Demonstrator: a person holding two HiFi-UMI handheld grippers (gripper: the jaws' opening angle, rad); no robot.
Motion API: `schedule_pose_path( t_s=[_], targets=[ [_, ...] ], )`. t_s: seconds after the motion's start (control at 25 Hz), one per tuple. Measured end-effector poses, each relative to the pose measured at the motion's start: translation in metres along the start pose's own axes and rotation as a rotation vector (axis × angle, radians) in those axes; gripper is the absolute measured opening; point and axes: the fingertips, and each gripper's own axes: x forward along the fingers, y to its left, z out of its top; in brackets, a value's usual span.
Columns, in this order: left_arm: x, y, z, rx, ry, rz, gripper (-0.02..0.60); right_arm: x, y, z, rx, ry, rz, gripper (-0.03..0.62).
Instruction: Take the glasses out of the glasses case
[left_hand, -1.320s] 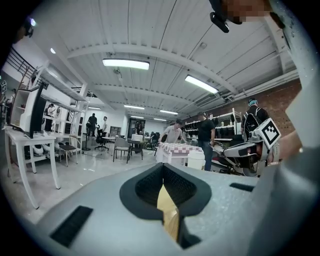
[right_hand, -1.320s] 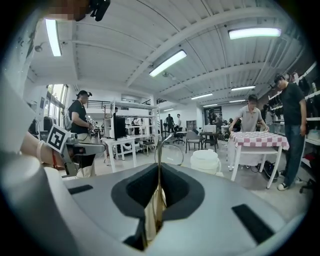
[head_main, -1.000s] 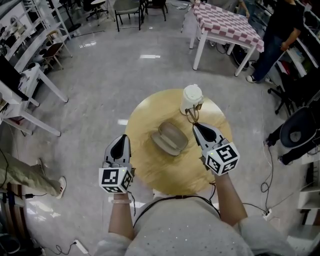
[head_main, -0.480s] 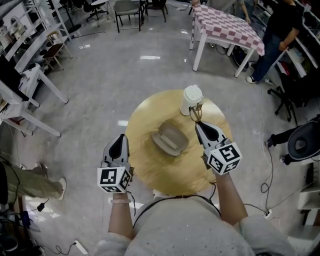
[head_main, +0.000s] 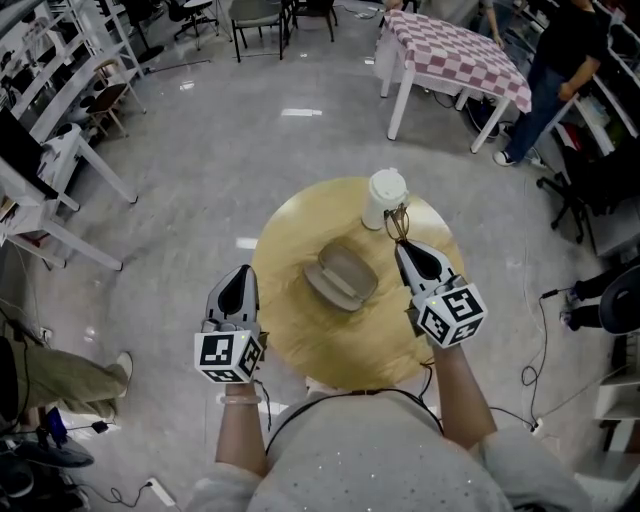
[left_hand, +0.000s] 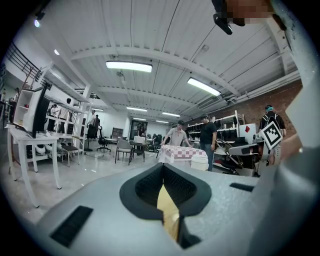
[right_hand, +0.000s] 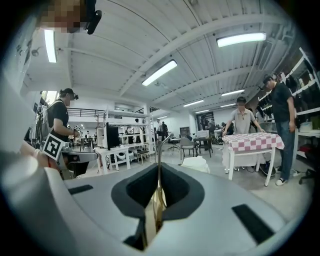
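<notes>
On the round wooden table (head_main: 330, 345) lies the grey glasses case (head_main: 341, 277), open, near the middle. My right gripper (head_main: 408, 248) hovers to the case's right, shut on the thin wire-framed glasses (head_main: 396, 224), which stick out toward the white lidded cup (head_main: 383, 198). In the right gripper view a slim metal part of the glasses (right_hand: 159, 165) rises from between the closed jaws of that gripper (right_hand: 158, 197). My left gripper (head_main: 239, 275) is at the table's left edge, shut and holding nothing. In its own view the left gripper (left_hand: 162, 172) has its jaws together over the tabletop.
A checkered-cloth table (head_main: 455, 50) stands beyond, with a person (head_main: 560, 60) beside it at the upper right. White desks and shelving (head_main: 60, 160) line the left side. The cup (right_hand: 196, 164) is just ahead of the right gripper.
Both grippers stay where they were and the glasses remain held. Only people and a chair at the picture's edges have shifted.
</notes>
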Motion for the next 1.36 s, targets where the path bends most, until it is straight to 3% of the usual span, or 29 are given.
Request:
schedule_pose_path(
  t_s=[0.48,1.36],
  targets=[
    [0.002,-0.021,0.002,0.002,0.011,0.013,0.005,-0.015,-0.021,0.006,0.027,-0.021,-0.001,0.017],
    [0.003,-0.022,-0.004,-0.004,0.025,0.009,0.005,-0.018,-0.021,0.009,0.037,-0.048,-0.001,0.017]
  ],
)
